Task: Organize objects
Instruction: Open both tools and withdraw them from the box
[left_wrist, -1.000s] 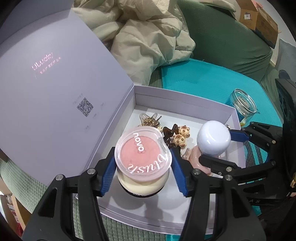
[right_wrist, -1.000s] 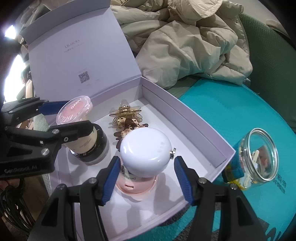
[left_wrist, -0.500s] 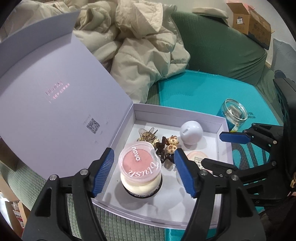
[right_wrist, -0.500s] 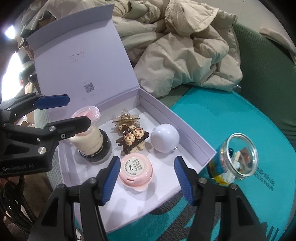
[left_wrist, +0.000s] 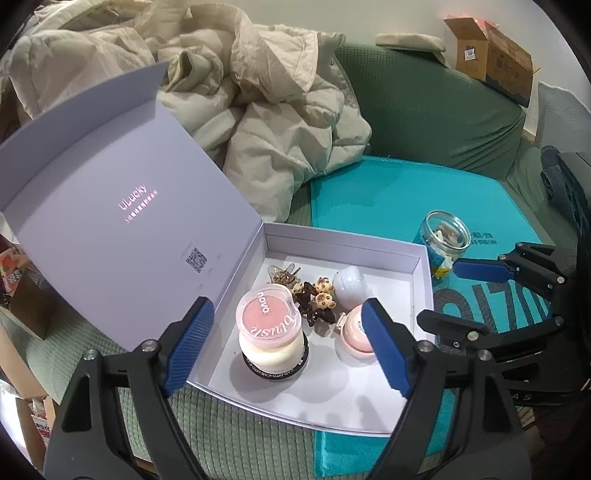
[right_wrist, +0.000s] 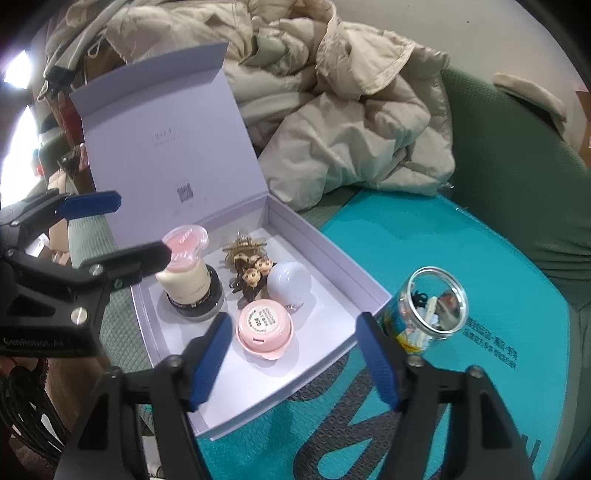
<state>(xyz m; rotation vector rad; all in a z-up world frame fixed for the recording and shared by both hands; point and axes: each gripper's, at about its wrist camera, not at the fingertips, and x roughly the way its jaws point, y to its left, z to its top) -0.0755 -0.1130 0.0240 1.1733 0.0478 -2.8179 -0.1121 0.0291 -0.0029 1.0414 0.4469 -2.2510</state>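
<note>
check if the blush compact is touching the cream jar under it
Touching. The left wrist view shows the blush compact sitting directly on the cream jar, no gap between; the right wrist view shows the same stack.

Open box sits mid-frame in both views; its raised lid walls off the left side. Box floor is bare toward the bottom of the frame. Crowded middle: blush pot stacked on a jar, hair clips, white ball, pink case. Glass jar stands just right of the box. Teal mat upper right is bare. Jacket is piled behind.
</note>
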